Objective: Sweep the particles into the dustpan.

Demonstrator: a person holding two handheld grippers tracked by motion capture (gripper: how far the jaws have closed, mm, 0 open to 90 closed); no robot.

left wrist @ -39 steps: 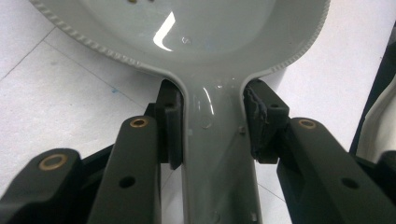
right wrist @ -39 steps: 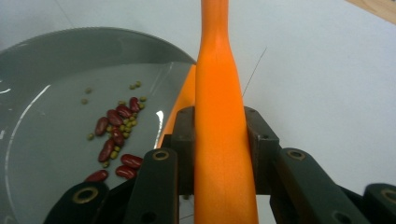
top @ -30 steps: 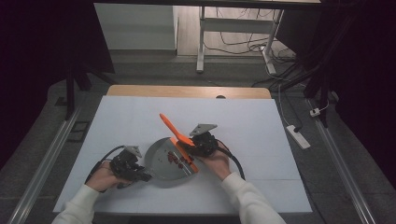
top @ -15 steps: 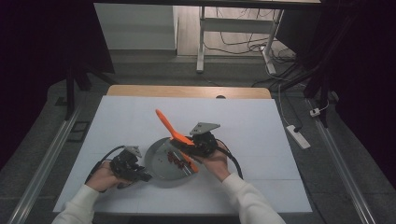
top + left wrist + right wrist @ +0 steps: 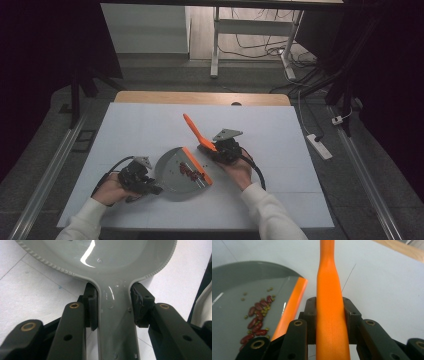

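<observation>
Low over the table, each hand-held gripper clamps: left [image 5: 113, 312] dustpan handle [image 5: 116, 335], right [image 5: 330, 320] orange handle [image 5: 332, 315].

Tabletop [image 5: 150, 125]: white sheet surface with faint grid lines; a bare wooden strip shows along its far edge, at upper centre of the high view. Lying on it, lower centre of the frame: one grey dustpan [image 5: 172, 175] with an orange front lip, holding a small scatter of red beans [image 5: 257, 317] and smaller green ones.
</observation>
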